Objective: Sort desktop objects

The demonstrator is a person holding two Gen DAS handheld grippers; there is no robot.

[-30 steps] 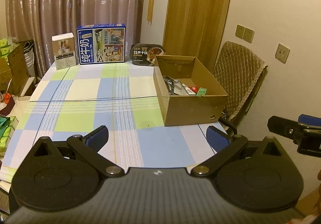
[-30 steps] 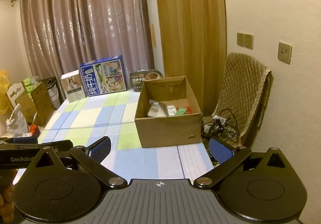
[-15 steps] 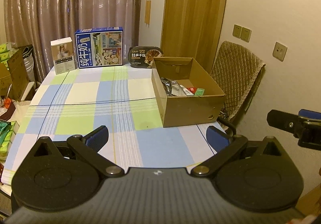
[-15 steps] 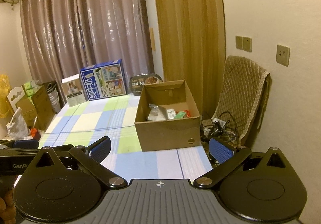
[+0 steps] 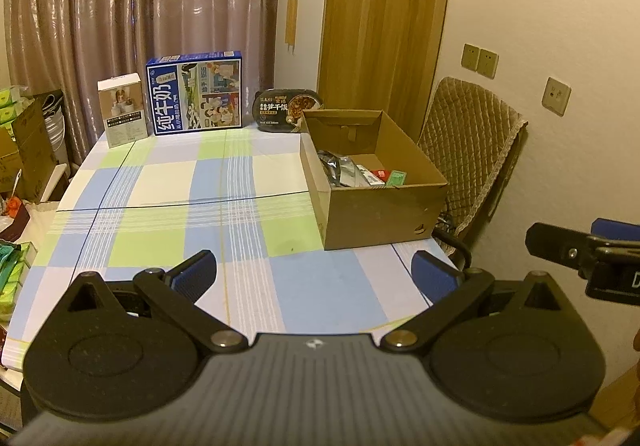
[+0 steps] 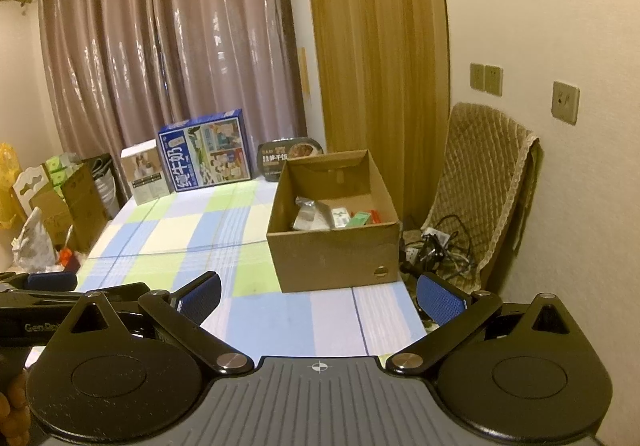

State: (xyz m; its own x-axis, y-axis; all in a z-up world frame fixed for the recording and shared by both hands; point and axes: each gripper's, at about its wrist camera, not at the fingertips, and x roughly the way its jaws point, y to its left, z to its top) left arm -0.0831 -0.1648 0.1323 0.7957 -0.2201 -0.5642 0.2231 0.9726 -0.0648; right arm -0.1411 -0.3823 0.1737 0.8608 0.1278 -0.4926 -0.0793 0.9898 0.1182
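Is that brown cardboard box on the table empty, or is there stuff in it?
Not empty. The open-topped cardboard box holds a silvery packet and a green packet on its floor.

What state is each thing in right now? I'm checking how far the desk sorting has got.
Left gripper: open, empty.
Right gripper: open, empty.
Cardboard box: open-topped, several small packets inside.
Blue milk carton case: upright, closed.
Small white box: upright, closed.
Black meal tub: propped on edge, sealed.

The blue carton (image 5: pixel 195 92) left of the cardboard box (image 5: pixel 376 182) reads "纯牛奶"; the left gripper (image 6: pixel 44 326) reads "GenRo".
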